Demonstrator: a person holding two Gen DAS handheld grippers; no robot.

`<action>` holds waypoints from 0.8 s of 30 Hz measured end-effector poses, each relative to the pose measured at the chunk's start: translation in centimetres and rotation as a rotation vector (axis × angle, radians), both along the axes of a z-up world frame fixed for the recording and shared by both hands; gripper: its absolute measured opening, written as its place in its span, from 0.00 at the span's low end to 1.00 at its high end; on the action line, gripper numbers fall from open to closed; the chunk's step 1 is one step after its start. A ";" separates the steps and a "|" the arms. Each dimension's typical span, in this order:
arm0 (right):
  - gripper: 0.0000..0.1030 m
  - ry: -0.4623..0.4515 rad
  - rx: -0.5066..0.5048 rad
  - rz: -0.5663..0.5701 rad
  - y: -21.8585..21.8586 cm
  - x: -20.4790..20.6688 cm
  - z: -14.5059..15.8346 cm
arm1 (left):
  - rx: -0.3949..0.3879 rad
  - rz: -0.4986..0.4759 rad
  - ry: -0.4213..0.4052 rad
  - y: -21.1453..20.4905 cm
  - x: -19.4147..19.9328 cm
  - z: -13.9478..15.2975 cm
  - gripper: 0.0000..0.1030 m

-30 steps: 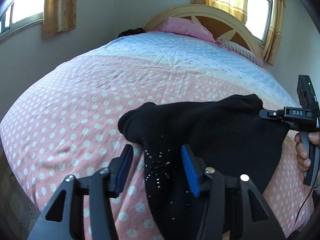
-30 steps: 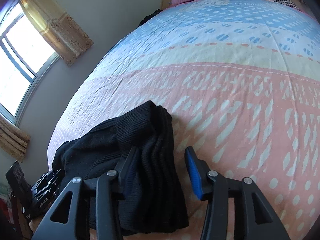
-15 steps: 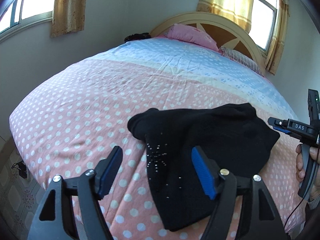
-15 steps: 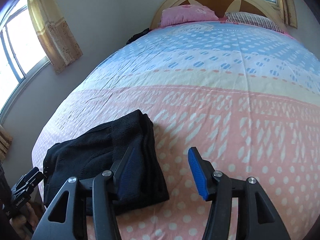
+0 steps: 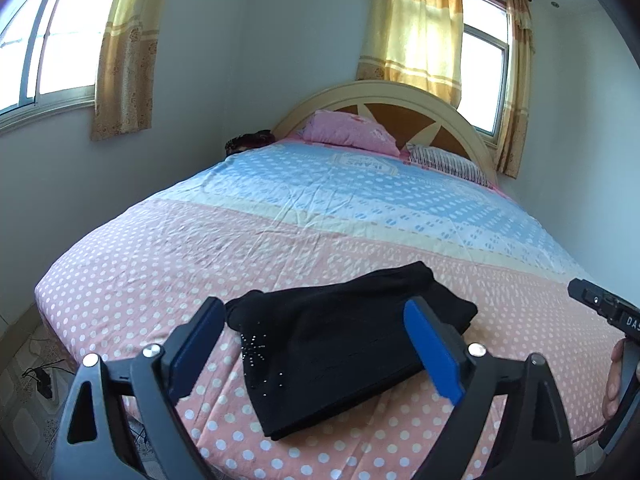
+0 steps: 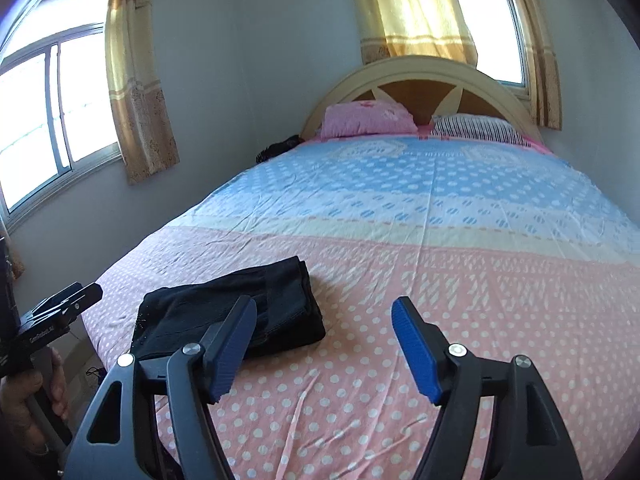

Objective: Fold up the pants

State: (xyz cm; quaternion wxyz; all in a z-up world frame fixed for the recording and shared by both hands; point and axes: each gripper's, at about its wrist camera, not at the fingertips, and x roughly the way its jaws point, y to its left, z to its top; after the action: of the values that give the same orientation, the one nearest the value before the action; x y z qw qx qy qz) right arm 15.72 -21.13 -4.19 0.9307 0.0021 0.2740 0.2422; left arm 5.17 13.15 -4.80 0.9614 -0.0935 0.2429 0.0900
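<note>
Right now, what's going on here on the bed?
A person holds a gripper in each hand over a bed. The black pants lie folded in a compact bundle near the bed's foot, touched by neither gripper. The left gripper and right gripper hang above the bed with jaws opening and nothing between them. The folding looks done.

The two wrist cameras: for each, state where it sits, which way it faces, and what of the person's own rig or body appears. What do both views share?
Left wrist: on the left gripper, facing the headboard; jaws opening, nothing between; right gripper at right edge.
Right wrist: on the right gripper, facing likewise; jaws opening, empty; left hand at left edge.
Shared: folded black pants on the bed, pink pillow.
</note>
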 end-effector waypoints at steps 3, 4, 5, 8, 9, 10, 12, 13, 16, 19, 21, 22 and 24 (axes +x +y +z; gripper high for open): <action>0.69 -0.046 -0.014 0.005 -0.4 -1.5 1.1 | 0.015 -0.009 -0.021 -0.8 -0.4 0.6 0.96; 0.69 -0.057 -0.013 0.006 -0.5 -2.0 1.3 | 0.019 -0.014 -0.026 -1.0 -0.5 0.8 0.96; 0.69 -0.066 -0.010 0.011 -0.6 -2.4 1.5 | 0.024 -0.019 -0.030 -1.2 -0.6 0.9 0.96; 0.69 -0.087 -0.002 0.004 -0.9 -3.2 1.5 | 0.034 -0.016 -0.040 -1.6 -0.8 1.1 0.96; 0.69 -0.093 0.000 0.001 -1.0 -3.5 1.5 | 0.033 -0.015 -0.043 -1.6 -0.9 1.1 0.97; 0.69 -0.093 0.009 0.001 -1.1 -3.7 1.3 | 0.032 -0.010 -0.043 -1.7 -0.9 1.1 0.97; 0.69 -0.086 0.024 0.010 -1.1 -4.1 1.2 | 0.028 -0.005 -0.042 -1.8 -1.0 1.0 0.97; 0.69 -0.084 0.020 0.013 -1.0 -4.1 1.1 | 0.028 -0.004 -0.041 -1.8 -1.0 0.9 0.97; 0.69 -0.090 0.015 0.022 -0.9 -4.3 1.0 | 0.029 0.001 -0.040 -1.8 -1.0 0.8 0.97; 0.69 -0.087 0.018 0.027 -0.9 -4.4 1.0 | 0.030 0.002 -0.041 -1.9 -1.1 0.7 0.97; 0.69 -0.089 0.014 0.029 -0.9 -4.6 0.8 | 0.029 0.003 -0.044 -1.8 -1.2 0.8 0.97; 0.69 -0.088 0.012 0.028 -0.9 -4.6 0.7 | 0.030 0.004 -0.045 -1.8 -1.2 0.8 0.97; 0.69 -0.083 0.015 0.034 -0.8 -4.6 0.6 | 0.030 0.008 -0.048 -1.8 -1.3 0.8 0.97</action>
State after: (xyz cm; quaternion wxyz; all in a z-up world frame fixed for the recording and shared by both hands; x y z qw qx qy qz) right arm 11.10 -21.96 -3.57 0.9371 -0.0057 0.2333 0.2596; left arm 3.90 11.32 -4.04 0.9678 -0.0820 0.2182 0.0950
